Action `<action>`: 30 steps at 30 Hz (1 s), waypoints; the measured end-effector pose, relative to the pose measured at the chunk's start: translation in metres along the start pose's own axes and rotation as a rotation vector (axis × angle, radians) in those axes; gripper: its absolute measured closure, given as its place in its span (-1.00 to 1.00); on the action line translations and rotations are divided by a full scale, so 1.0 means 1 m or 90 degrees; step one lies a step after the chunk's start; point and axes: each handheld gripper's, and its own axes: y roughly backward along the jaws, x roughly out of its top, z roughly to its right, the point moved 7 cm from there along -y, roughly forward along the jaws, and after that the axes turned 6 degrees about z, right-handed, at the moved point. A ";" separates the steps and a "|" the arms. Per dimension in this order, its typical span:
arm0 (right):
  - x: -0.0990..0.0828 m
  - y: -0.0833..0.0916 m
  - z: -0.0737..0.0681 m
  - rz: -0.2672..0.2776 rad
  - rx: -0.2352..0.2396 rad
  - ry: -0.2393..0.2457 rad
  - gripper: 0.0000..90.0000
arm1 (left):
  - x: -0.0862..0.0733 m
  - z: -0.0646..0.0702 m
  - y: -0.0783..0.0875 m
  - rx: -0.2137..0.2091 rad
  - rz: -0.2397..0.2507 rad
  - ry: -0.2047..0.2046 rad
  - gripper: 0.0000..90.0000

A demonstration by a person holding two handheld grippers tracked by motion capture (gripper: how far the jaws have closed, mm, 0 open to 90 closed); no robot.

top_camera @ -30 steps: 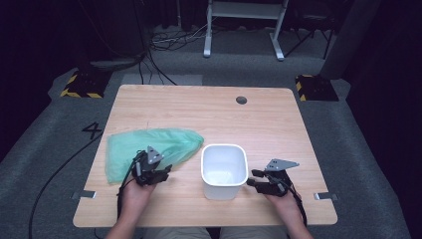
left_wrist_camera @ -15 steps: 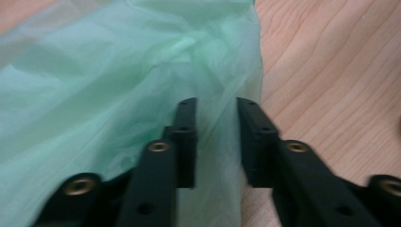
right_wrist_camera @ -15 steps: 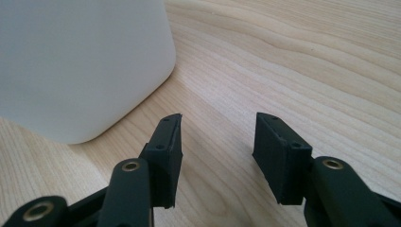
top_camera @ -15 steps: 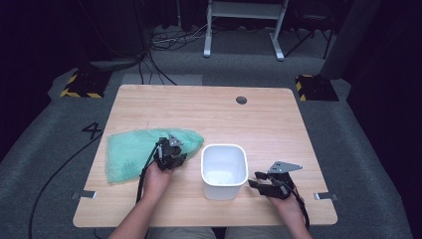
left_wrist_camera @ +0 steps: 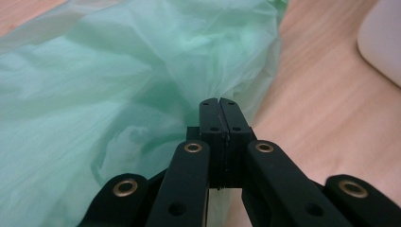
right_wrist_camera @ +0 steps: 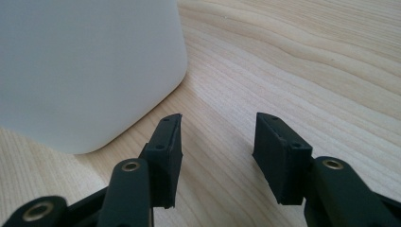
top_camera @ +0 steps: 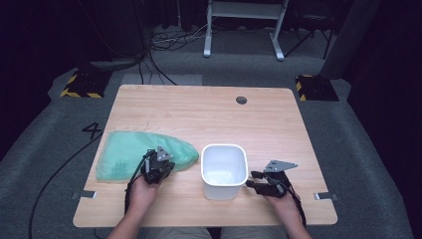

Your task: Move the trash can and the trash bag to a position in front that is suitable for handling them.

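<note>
A pale green plastic bag (top_camera: 129, 152) lies flat on the left half of the wooden table (top_camera: 209, 114). My left gripper (top_camera: 160, 164) sits at the bag's near right edge. In the left gripper view its jaws have just been closing and now stand together, with a fold of the green plastic bag (left_wrist_camera: 118, 71) pinched at the left gripper's (left_wrist_camera: 219, 101) tips. A white bin (top_camera: 224, 147) stands upright near the table's front middle. My right gripper (top_camera: 251, 179) rests just right of the bin, open with nothing between its jaws. In the right gripper view, the right gripper (right_wrist_camera: 220, 125) points past the bin's wall (right_wrist_camera: 85, 61).
The bin's rounded corner (left_wrist_camera: 383, 42) stands to the right of the bag in the left gripper view. A dark round grommet (top_camera: 241, 100) sits at the table's far side. Bare wood stretches behind the bin and to its right.
My left gripper reached forward onto the bag's right end, then drew back a little toward the person, and its jaws closed on the plastic. The right gripper stayed still.
</note>
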 end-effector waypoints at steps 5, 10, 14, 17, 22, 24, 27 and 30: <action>0.001 -0.003 0.002 0.000 0.002 -0.002 0.17 | -0.021 0.000 0.020 0.009 -0.001 0.008 0.98; 0.003 -0.003 0.003 -0.001 0.004 0.000 0.16 | -0.039 -0.002 0.037 0.018 0.003 0.030 0.95; 0.005 -0.002 0.002 0.001 0.001 0.005 0.16 | -0.045 -0.005 0.045 0.039 0.012 0.037 0.59; 0.007 -0.002 0.001 0.002 0.001 0.004 0.15 | -0.042 -0.009 0.047 0.041 0.021 0.062 0.04; 0.005 -0.001 0.001 0.002 0.001 0.004 0.14 | -0.035 -0.026 0.058 0.067 0.044 0.094 -0.14; 0.004 0.000 0.001 0.001 0.002 0.003 0.14 | -0.038 -0.035 0.064 0.085 0.044 0.099 -0.18; 0.003 0.003 0.002 0.003 -0.002 0.002 0.14 | -0.045 -0.041 0.070 0.095 0.041 0.107 -0.18; 0.003 0.005 0.004 0.004 -0.008 -0.002 0.13 | -0.061 -0.054 0.078 0.119 0.034 0.125 -0.18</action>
